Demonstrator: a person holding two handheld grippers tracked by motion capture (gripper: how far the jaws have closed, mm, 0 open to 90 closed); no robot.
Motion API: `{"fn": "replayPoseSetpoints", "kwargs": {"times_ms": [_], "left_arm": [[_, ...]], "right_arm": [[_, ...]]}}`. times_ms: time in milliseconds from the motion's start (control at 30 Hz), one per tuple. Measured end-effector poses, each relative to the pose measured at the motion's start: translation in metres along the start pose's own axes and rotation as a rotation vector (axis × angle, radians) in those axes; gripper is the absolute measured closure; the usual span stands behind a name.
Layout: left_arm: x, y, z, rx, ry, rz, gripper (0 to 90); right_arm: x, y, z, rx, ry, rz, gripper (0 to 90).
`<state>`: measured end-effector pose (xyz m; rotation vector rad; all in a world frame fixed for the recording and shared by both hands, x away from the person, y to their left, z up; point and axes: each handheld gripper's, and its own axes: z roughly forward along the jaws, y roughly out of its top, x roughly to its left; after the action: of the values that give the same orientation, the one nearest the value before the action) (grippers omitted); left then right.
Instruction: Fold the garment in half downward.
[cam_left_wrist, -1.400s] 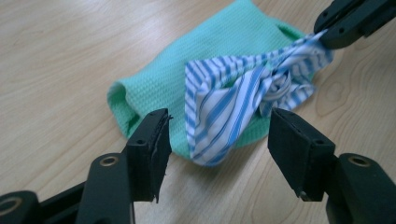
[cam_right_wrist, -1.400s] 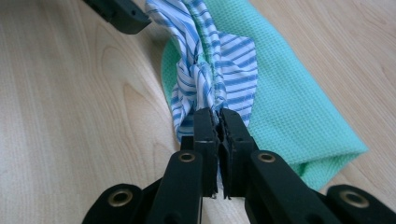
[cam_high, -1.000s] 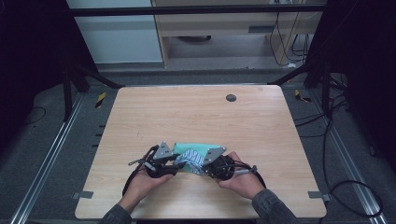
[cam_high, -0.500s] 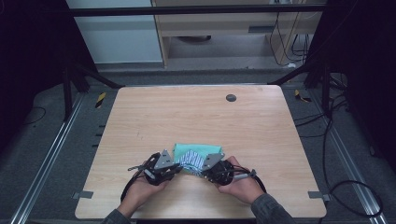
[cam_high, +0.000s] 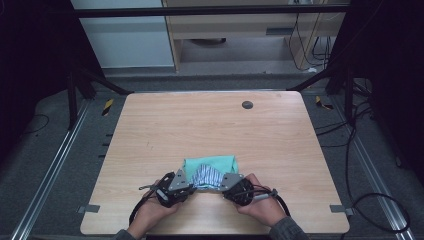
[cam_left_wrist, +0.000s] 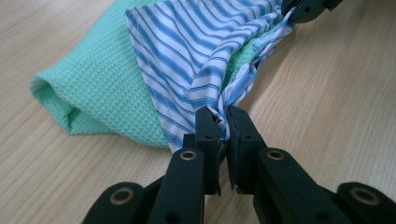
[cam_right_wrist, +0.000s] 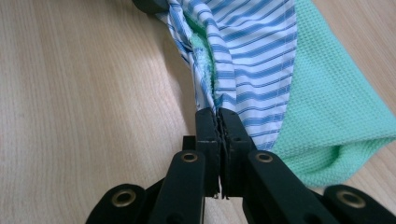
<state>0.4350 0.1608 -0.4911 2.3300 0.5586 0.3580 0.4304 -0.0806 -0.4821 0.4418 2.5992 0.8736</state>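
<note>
Since the earlier pictures, both grippers have been drawn back toward the near edge of the table, and the striped cloth has been pulled up and over the green one.

In the left gripper view, the left gripper (cam_left_wrist: 222, 122) is clamped tight on a bunched corner of the blue and white striped cloth (cam_left_wrist: 205, 51). In the right gripper view, the right gripper (cam_right_wrist: 217, 122) is squeezed shut on another corner of the same striped cloth (cam_right_wrist: 254, 51). The striped cloth is stretched between the two grippers and is laid over the green cloth (cam_left_wrist: 93, 88), which is bumpy like a waffle. A bit of green is seen peeking out inside the striped folds.

In the high view, the left gripper (cam_high: 181, 183) and the right gripper (cam_high: 227, 183) are held close together, each in a hand, with the striped cloth (cam_high: 207, 176) between them. The green cloth (cam_high: 212, 162) is seen sticking out just behind it. Both cloths are resting on the wooden table (cam_high: 200, 125), near its front edge. A small dark round spot (cam_high: 247, 104) is seen far back on the table.
</note>
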Motion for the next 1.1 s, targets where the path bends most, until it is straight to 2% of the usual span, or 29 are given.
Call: {"fn": "replayPoseSetpoints", "kwargs": {"times_ms": [67, 233, 367, 433, 467, 500, 533, 567, 600, 633, 767, 833, 867, 933, 1033, 1067, 1100], "left_arm": [[-0.001, 0.000, 0.000, 0.001, -0.004, 0.002, 84.2], [-0.003, -0.001, 0.000, 0.006, -0.023, 0.001, 84.3], [-0.005, -0.001, 0.000, 0.023, -0.020, 0.007, 84.2], [-0.005, -0.001, -0.001, 0.024, -0.027, -0.012, 83.2], [-0.004, -0.002, -0.002, 0.024, -0.027, -0.020, 77.7], [-0.004, -0.003, -0.003, 0.020, -0.022, -0.034, 77.7], [-0.003, -0.004, -0.004, 0.014, -0.032, -0.042, 70.6], [-0.002, -0.004, -0.005, 0.007, -0.040, -0.053, 70.6], [-0.002, -0.005, -0.007, -0.009, -0.047, -0.068, 62.2], [-0.001, -0.005, -0.009, -0.020, -0.056, -0.083, 62.2], [0.001, -0.006, -0.018, -0.043, -0.057, -0.098, 53.9], [0.003, -0.007, -0.022, -0.048, -0.043, -0.108, 48.6], [0.006, -0.008, -0.024, -0.054, -0.038, -0.124, 40.8], [0.010, -0.010, -0.026, -0.063, -0.024, -0.138, 38.3], [0.016, -0.011, -0.026, -0.076, 0.016, -0.171, 28.3], [0.017, -0.012, -0.026, -0.081, 0.031, -0.182, 21.6], [0.019, -0.012, -0.026, -0.080, 0.039, -0.195, 21.6]], "right_arm": [[0.000, -0.002, -0.002, -0.005, -0.001, -0.003, 88.1], [-0.001, -0.010, -0.004, -0.035, 0.019, 0.051, 88.4], [0.002, -0.011, -0.003, -0.015, 0.039, 0.037, 88.2], [0.003, -0.011, -0.004, -0.011, 0.038, 0.047, 86.3], [0.002, -0.013, -0.005, -0.006, 0.044, 0.058, 75.3], [0.002, -0.013, -0.005, -0.006, 0.044, 0.058, 75.3], [0.002, -0.016, -0.006, 0.008, 0.070, 0.078, 65.7], [0.002, -0.016, -0.006, 0.008, 0.070, 0.078, 65.7], [0.002, -0.019, -0.009, 0.007, 0.070, 0.085, 59.7], [0.002, -0.019, -0.009, 0.007, 0.070, 0.085, 59.7], [-0.002, -0.021, -0.014, -0.016, 0.065, 0.123, 50.6], [-0.006, -0.023, -0.015, -0.015, 0.047, 0.147, 45.2], [-0.010, -0.026, -0.015, -0.004, 0.018, 0.176, 37.2], [-0.011, -0.027, -0.015, -0.003, 0.003, 0.185, 34.6], [-0.018, -0.030, -0.014, -0.004, -0.024, 0.224, 25.2], [-0.021, -0.031, -0.015, -0.009, -0.050, 0.248, 19.6], [-0.021, -0.031, -0.015, -0.009, -0.050, 0.248, 19.6]]}}
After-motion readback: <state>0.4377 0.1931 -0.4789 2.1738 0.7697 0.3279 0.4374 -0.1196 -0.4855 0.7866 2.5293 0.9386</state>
